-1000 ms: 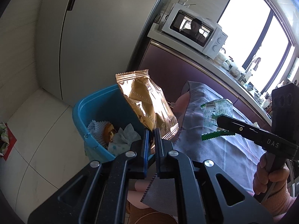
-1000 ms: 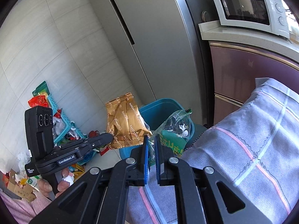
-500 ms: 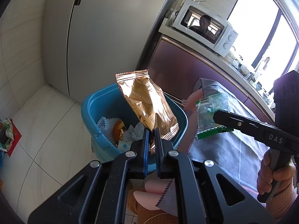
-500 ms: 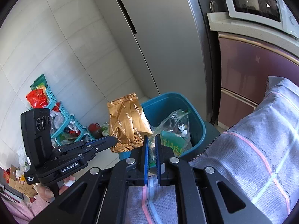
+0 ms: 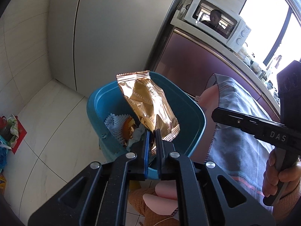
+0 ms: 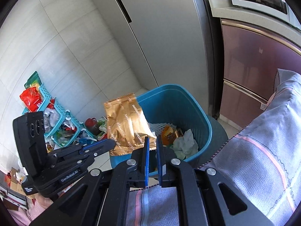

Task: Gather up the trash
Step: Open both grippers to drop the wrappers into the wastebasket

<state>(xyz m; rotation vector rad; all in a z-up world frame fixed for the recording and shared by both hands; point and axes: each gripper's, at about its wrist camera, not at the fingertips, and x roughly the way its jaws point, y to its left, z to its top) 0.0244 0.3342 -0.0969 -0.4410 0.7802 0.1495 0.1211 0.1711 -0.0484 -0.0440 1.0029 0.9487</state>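
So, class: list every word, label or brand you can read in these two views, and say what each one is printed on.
"DAS": side of the right gripper.
"GenRobot.AI": body of the left gripper.
"DAOXIANGCUN", partly creased: gold snack wrapper.
Microwave brand and dial marks: too small to read.

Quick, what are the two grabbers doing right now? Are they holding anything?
Left gripper: closed, holding the gold snack wrapper.
Right gripper: closed, holding nothing.
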